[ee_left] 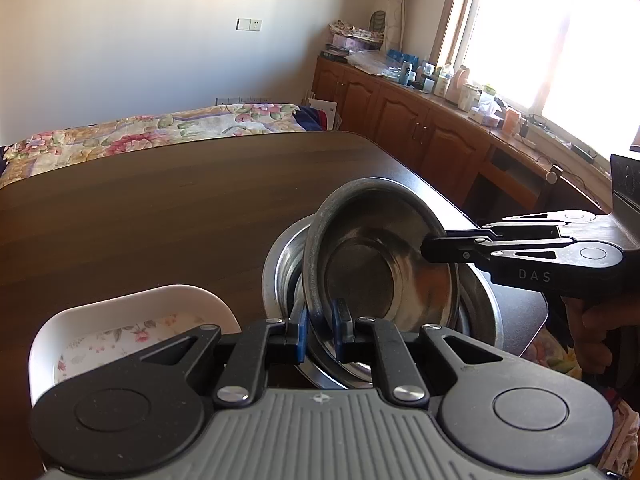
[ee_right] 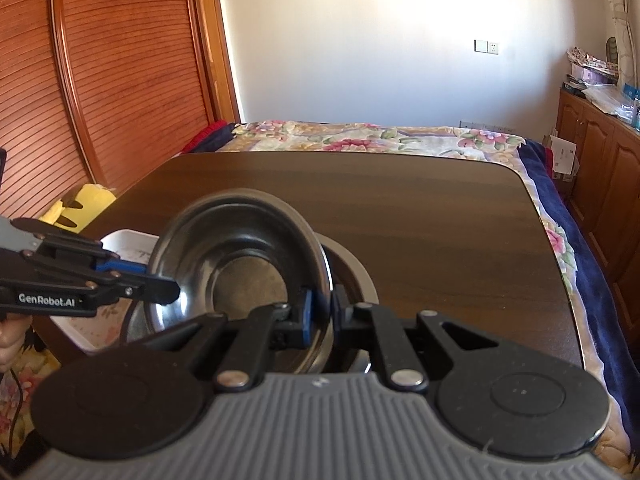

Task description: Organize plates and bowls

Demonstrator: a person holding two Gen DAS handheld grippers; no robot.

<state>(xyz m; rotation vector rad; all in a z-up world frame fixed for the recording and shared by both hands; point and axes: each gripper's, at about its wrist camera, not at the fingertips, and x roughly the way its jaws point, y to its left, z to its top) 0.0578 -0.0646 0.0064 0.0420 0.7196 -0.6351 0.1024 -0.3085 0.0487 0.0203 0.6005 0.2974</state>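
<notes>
I'm pinching the tilted steel bowl (ee_left: 380, 256) rim with both grippers | left gripper (ee_left: 322, 330) clamping near edge | right gripper (ee_right: 320, 312) clamping opposite edge | bigger bowl (ee_left: 280, 264) sitting underneath

Before me the dark wooden table (ee_right: 420, 216) bears a steel bowl (ee_left: 482, 300) and a white floral dish (ee_left: 132, 320).
</notes>
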